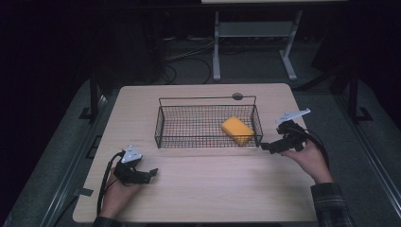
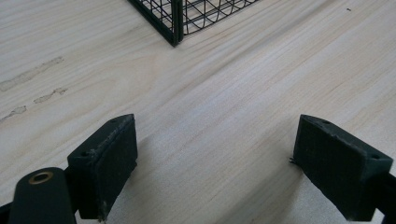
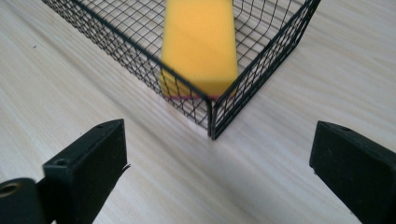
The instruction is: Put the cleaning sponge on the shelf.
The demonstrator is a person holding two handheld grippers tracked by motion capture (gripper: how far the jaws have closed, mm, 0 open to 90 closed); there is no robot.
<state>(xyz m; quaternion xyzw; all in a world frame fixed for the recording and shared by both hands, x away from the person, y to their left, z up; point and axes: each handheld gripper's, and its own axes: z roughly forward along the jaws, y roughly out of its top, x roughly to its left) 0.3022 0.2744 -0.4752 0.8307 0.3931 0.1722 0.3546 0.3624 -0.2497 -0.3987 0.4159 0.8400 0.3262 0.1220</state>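
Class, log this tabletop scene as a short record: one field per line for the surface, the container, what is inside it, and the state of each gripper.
surface: light wooden table
container: black wire basket, upright, mid-table
contents: yellow sponge, in the basket's right end, against a corner
left gripper: open, holding nothing, near the table's front left
right gripper: open, holding nothing, just outside the basket's right front corner
fingers: black, spread apart over bare table

Dim lab or workshop, wooden table (image 1: 203, 189), floor cables (image 1: 189, 59), metal stand (image 1: 255, 33)
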